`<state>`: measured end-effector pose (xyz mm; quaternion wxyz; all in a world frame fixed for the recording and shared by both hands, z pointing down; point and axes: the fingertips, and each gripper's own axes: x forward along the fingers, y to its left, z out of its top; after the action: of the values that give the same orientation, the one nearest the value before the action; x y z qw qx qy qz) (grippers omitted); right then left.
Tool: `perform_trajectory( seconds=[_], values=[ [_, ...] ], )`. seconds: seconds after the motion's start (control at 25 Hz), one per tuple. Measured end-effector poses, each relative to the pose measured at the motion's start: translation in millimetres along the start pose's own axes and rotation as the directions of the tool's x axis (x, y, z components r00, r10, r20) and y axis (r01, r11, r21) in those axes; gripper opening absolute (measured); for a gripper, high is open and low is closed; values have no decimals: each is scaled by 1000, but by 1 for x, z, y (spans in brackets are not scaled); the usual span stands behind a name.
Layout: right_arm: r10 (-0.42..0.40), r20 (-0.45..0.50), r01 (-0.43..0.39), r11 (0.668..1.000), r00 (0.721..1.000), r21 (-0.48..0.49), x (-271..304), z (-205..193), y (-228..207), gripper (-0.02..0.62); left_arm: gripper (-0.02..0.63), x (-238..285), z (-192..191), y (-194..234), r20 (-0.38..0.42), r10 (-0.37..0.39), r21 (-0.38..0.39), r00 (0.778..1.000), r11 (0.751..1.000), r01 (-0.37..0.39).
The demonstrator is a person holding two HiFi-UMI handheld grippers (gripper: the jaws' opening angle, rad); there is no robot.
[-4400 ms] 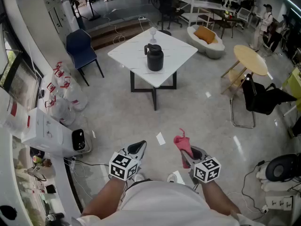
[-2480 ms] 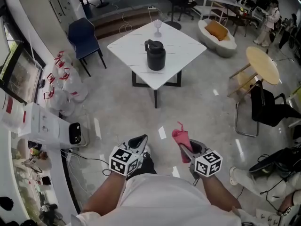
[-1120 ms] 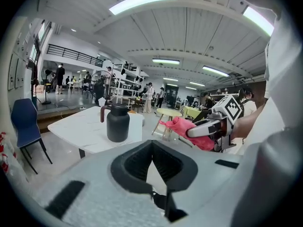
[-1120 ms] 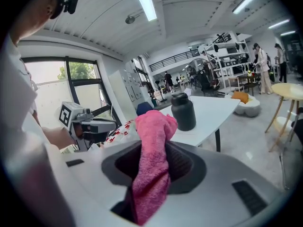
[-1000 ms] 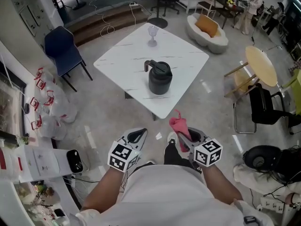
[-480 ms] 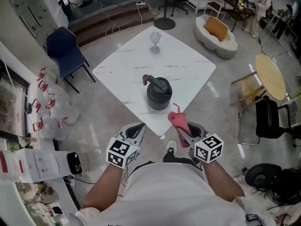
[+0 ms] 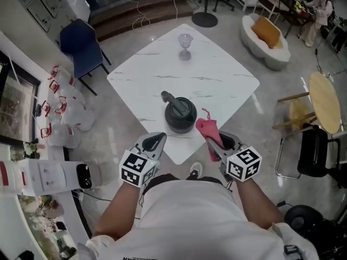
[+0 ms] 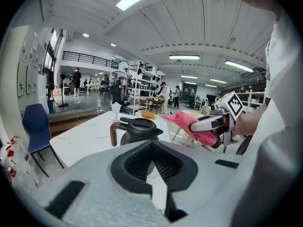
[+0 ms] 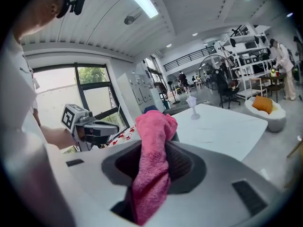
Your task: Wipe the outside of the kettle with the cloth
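Note:
A black kettle with a brown-tinted handle stands near the front corner of the white marble table; the left gripper view shows the kettle just beyond the jaws. My left gripper is shut and empty, short of the kettle's left side. My right gripper is shut on a pink cloth that sticks up from its jaws, just right of the kettle. In the right gripper view the cloth hangs through the closed jaws and hides most of the kettle.
A clear stemmed glass stands at the table's far side. A blue chair is at the left, white bags on the floor, a round wooden table and dark chair at the right.
I have walked up to the table: the kettle and table have come much nearer, now just beyond both grippers. The cloth stays clamped in the right gripper; the left stays shut.

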<state>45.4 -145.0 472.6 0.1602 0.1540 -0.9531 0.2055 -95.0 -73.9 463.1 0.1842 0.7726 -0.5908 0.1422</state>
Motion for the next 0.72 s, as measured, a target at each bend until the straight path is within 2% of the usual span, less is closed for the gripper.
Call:
perform_trajectory(
  seconds=[0.32, 0.56, 0.72],
  values=[
    [5, 23, -5, 1000, 1000, -26, 18, 24, -16, 137, 0, 15, 6, 20, -15, -1, 23, 1000, 1000, 1],
    [-57, 48, 59, 998, 997, -37, 33, 45, -6, 137, 0, 19, 22, 52, -33, -54, 70, 998, 996, 56],
    [-101, 41, 105, 988, 994, -113, 46, 60, 1, 137, 0, 27, 37, 81, -26, -81, 136, 996, 987, 84]
  ],
)
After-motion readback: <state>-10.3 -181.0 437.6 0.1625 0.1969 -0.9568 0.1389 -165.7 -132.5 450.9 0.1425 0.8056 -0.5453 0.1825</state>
